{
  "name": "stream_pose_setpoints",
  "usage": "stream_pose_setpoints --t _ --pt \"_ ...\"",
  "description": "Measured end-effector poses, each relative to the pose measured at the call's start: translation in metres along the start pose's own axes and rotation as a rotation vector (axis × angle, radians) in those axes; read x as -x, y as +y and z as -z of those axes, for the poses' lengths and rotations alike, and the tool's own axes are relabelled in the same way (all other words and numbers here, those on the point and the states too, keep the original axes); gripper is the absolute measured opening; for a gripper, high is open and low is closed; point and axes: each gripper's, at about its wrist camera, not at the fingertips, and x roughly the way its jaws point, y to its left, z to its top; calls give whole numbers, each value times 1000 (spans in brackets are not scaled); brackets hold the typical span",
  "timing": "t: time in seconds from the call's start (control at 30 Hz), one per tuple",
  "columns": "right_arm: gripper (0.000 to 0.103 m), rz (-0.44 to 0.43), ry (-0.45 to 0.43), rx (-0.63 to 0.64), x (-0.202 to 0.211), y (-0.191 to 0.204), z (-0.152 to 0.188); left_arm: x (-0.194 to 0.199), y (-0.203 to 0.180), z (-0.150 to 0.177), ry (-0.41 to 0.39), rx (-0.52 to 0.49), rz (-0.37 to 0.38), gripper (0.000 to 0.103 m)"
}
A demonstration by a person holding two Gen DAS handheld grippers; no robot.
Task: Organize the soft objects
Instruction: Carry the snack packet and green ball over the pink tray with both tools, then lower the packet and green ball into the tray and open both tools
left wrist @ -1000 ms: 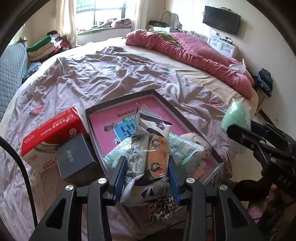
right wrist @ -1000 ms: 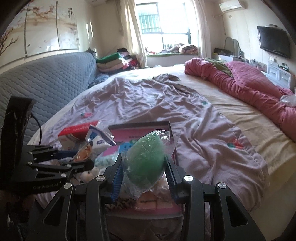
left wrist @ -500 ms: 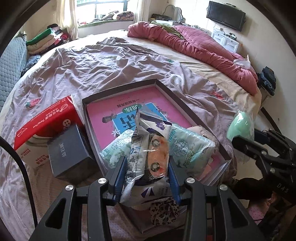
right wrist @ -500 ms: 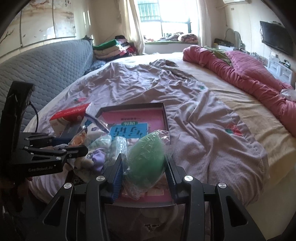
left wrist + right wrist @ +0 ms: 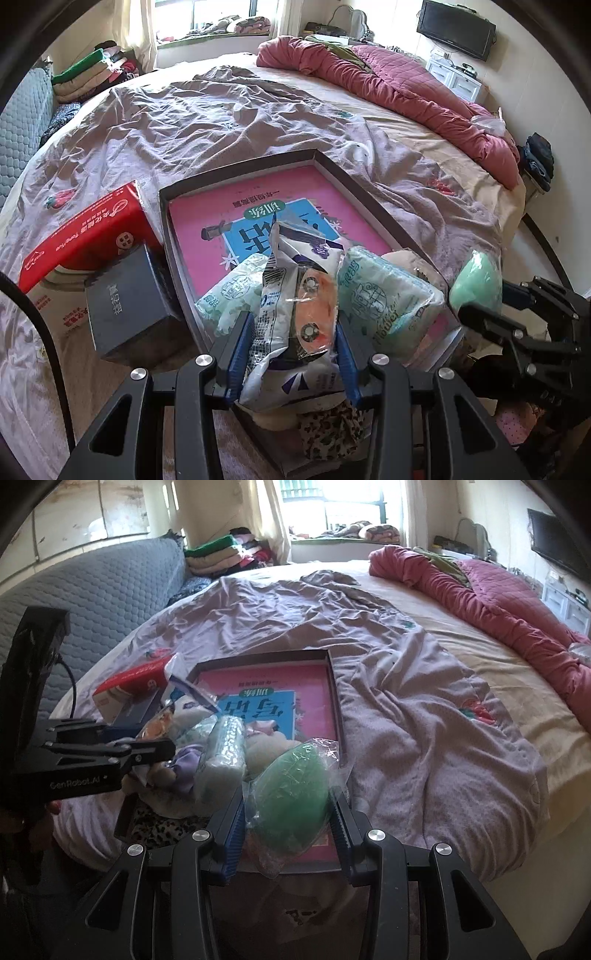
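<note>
Left wrist view first: your left gripper (image 5: 293, 334) has its jaws closed most of the way onto a crinkly plastic snack bag (image 5: 295, 317), held above the near end of the dark tray (image 5: 236, 168) on the bed. Looks light and squashy, and that film is probably slippery, so I'd stay pinched across the fat middle rather than the sealed top edge. Its long axis runs straight away from you, top seam pointing toward the tray's far wall. Right wrist view: your right gripper (image 5: 286, 812) is clamped about the same way around a green soft thing in clear wrap (image 5: 291, 794), over the tray's near right corner. It seems featherweight and spongy; the loose wrap could slide, so grip the body. It's egg-shaped, long axis pointing forward, narrow end leaning slightly right.
</note>
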Motion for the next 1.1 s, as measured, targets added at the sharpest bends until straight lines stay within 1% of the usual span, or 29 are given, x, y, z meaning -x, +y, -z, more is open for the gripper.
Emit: stream_pose_setpoints --t 0.23,0.43,0.67,0.97,1.1 --pt "44 -27 63 35 -18 10 8 -4 6 -4 6 25 25 43" --pt "44 -28 64 53 -28 15 11 -5 6 -4 5 26 36 43" --pt "44 -21 24 48 -34 14 10 -8 4 -2 11 20 41 43" --pt "44 17 -19 80 -40 14 10 -9 4 -3 15 22 44 43" --pt "44 37 -50 71 -39 12 11 -10 4 -3 16 23 45 43"
